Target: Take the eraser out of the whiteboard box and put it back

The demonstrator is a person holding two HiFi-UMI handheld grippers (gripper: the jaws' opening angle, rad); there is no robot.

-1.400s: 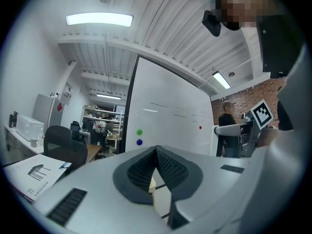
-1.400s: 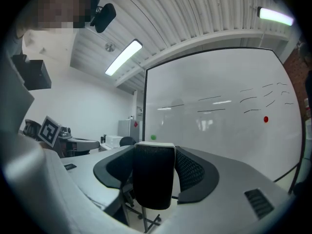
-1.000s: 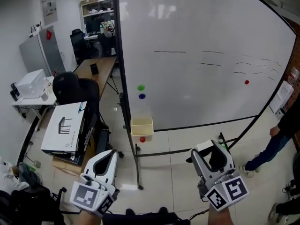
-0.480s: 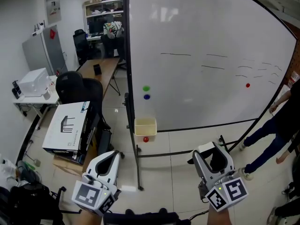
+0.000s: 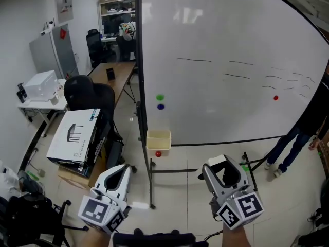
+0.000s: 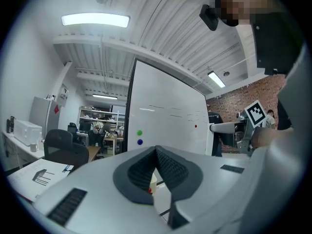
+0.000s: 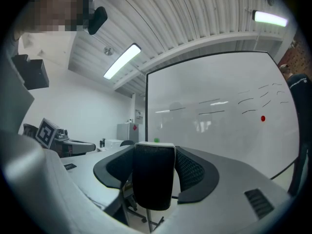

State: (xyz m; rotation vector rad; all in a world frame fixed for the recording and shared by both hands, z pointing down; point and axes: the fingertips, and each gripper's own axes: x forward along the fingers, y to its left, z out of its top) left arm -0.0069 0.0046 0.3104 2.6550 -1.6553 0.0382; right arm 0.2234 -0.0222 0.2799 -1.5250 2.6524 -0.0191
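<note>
the right gripper [image 5: 223, 166] is clenching the eraser [image 7: 153, 177] between its jaws. both pads are pressing on the sides of its black felt body, and its white back is facing up. so the eraser is sitting out of the whiteboard box [image 5: 158, 139], held low in front of the whiteboard [image 5: 231, 60], off the bottom rail and well apart from the box. the gripper is pointing level at the board, and its marker cube is showing nearest the camera.

the left gripper [image 6: 155, 152] is staying clenched on nothing. its two ribbed pads are meeting at the tips, with only floor and the whiteboard's stand showing beyond them. it is hovering low and just left of the whiteboard's dark left post, apart from the other gripper.

the box, a pale cream open bin, is hanging at the whiteboard's bottom left corner, right beside that post. a small red round thing [image 5: 158, 154] is showing just under it. what is lying inside the box cannot be made out from here.

on the whiteboard a green magnet [image 5: 160, 97] is sitting just above a blue magnet [image 5: 161, 106], over the box. a red magnet [image 5: 276, 98] is sticking far to the right, among a few short dark pen strokes.

left of the whiteboard a black office chair [image 5: 85, 91] is standing by a white carton [image 5: 74, 138]. at the whiteboard's right end a person's legs [image 5: 288, 148] are showing.
</note>
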